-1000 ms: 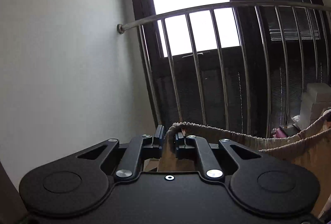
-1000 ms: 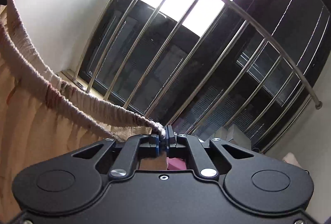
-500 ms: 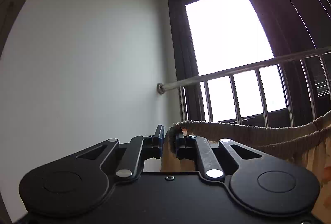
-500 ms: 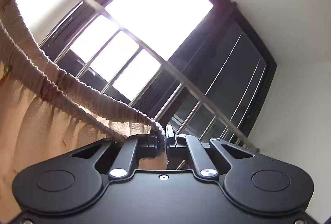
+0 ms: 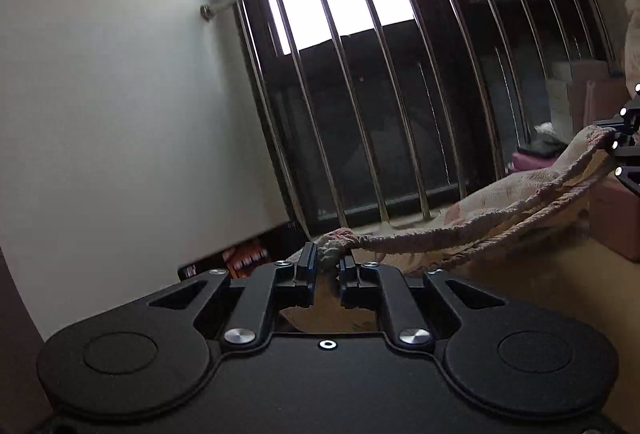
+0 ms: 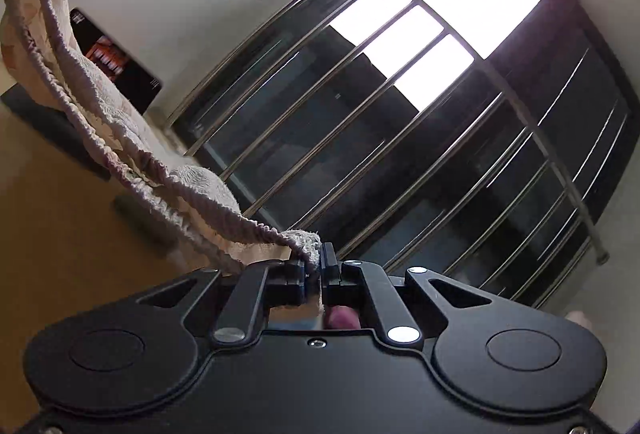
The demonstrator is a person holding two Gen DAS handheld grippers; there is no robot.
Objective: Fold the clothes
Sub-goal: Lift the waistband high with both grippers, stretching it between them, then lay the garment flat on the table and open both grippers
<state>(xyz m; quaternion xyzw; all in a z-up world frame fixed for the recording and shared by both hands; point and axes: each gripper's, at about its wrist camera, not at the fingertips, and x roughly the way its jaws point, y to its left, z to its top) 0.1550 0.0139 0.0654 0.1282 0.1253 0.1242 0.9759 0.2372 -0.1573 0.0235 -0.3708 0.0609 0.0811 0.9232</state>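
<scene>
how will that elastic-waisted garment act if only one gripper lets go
Probably floppy: the garment sags between the left gripper and right gripper. Its elastic waistband would likely bunch up. It looks light, thin cloth.

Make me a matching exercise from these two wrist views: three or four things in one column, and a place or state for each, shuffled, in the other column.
Things
1. left claw
2. right claw
3. garment waistband
4. window bars

Places or states
A. metal, upright in front of the dark window
B. sagging between the two claws
C. shut on the waistband end near the black box by the wall
D. shut on the waistband end toward the pink boxes

Pairs: 1-C, 2-D, 3-B, 4-A
</scene>
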